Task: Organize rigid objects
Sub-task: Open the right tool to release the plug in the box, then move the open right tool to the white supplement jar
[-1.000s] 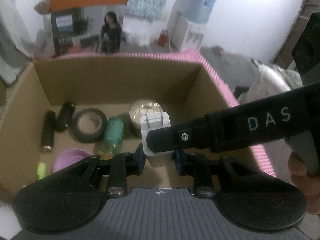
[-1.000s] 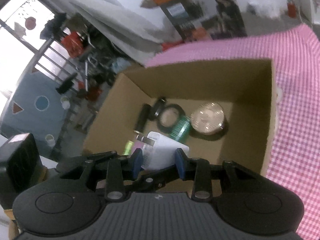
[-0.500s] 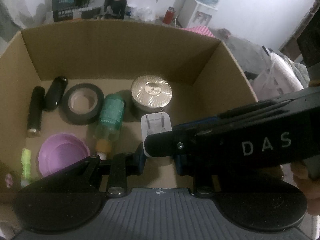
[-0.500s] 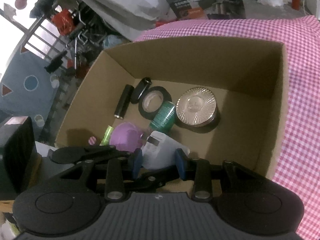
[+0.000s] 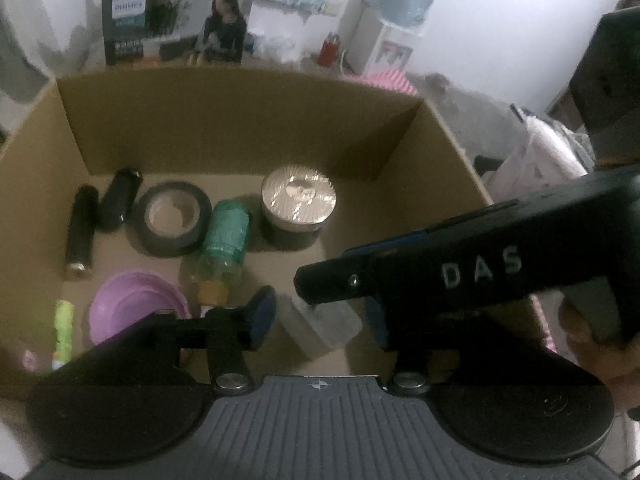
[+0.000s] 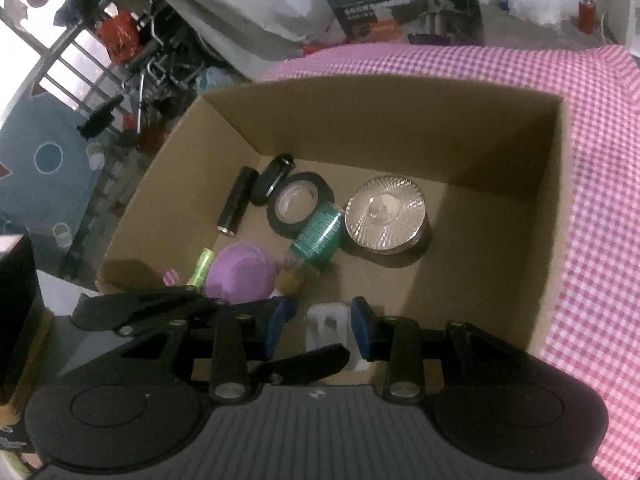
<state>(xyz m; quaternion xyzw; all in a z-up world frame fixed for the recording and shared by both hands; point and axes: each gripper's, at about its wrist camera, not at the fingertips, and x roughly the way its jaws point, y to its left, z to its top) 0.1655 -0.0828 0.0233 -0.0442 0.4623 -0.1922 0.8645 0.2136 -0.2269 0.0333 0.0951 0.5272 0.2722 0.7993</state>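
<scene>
The cardboard box [image 6: 536, 240] holds the white charger [image 6: 332, 320] near its front wall. The left gripper [image 5: 320, 316], its jaws just opened, stands wide around the charger without touching. The right gripper [image 6: 320, 322] is narrower; whether its pads press the charger I cannot tell.

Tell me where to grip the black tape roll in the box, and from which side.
Best come straight down from above: the tape roll lies flat, hole up. Pinch its ring wall across the near edge, inside the hole and outside. The green bottle crowds its right and a black cylinder its left.
</scene>
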